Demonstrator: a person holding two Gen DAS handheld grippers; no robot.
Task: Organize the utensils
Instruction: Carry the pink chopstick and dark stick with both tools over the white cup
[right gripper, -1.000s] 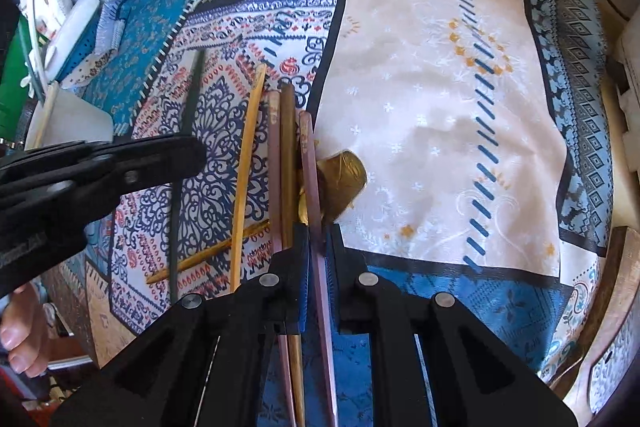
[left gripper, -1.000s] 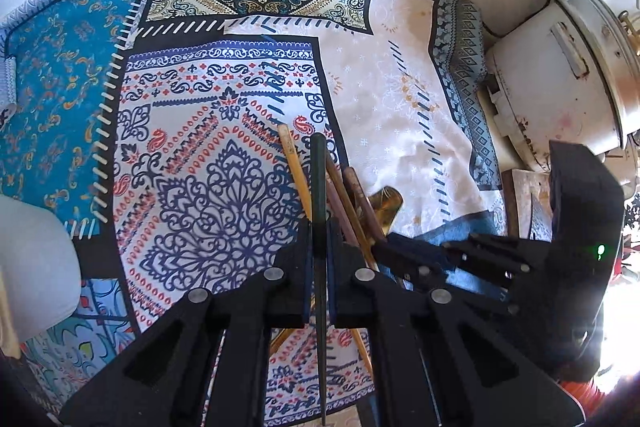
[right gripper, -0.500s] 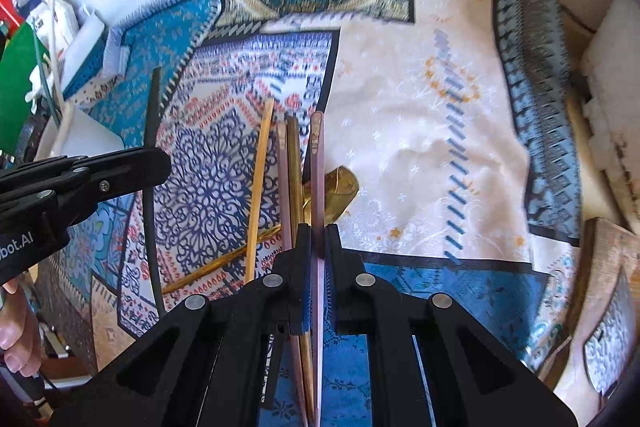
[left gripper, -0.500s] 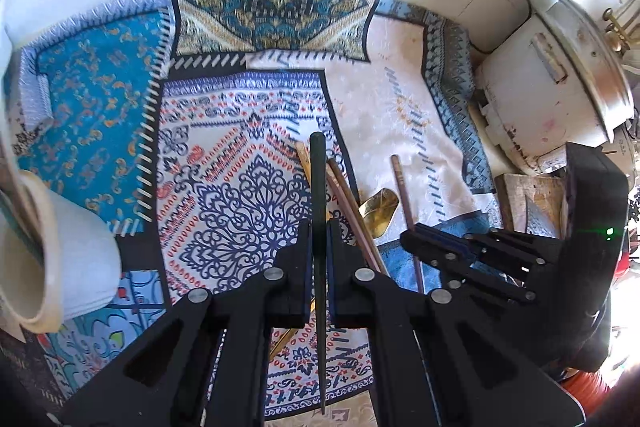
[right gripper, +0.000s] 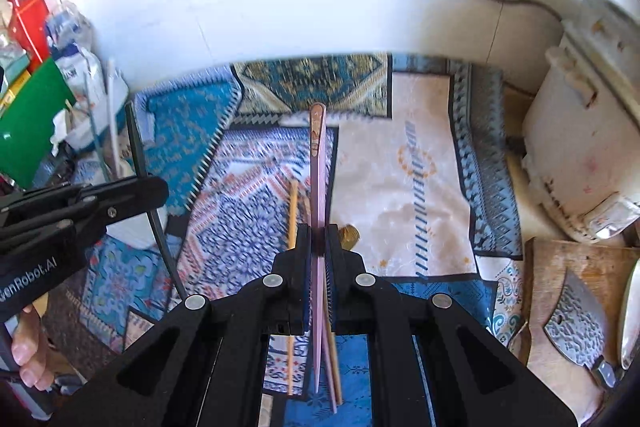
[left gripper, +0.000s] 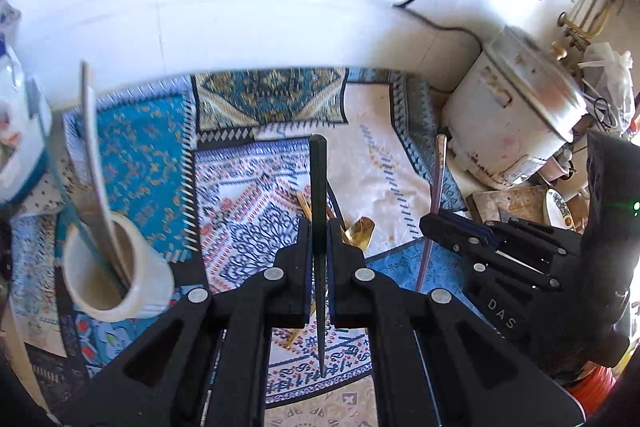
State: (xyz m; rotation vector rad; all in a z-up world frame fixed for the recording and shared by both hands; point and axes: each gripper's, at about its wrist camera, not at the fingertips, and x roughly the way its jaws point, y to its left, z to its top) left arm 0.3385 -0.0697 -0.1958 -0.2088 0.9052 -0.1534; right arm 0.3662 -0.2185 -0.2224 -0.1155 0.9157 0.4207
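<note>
My left gripper [left gripper: 319, 227] is shut on a black chopstick [left gripper: 318, 179] and holds it above the patterned cloth [left gripper: 256, 187]. My right gripper [right gripper: 319, 233] is shut on a pink chopstick [right gripper: 319, 163], also lifted; both show in the other wrist views, the pink chopstick [left gripper: 436, 195] and the black chopstick [right gripper: 146, 187]. On the cloth lie wooden chopsticks [right gripper: 292, 211] and a gold spoon [left gripper: 362, 229]. A cream cup [left gripper: 116, 267] at the left holds a long pale utensil [left gripper: 96, 163].
A white rice cooker [left gripper: 516, 119] stands at the right edge of the cloth. A wooden board [right gripper: 576, 307] with a cleaver [right gripper: 576, 335] lies at the right. Packets and a green box [right gripper: 28, 115] crowd the left. A white wall is behind.
Both grippers have risen from the cloth, each carrying its chopstick. The cup has come into the left wrist view; the remaining chopsticks and spoon stay on the cloth.
</note>
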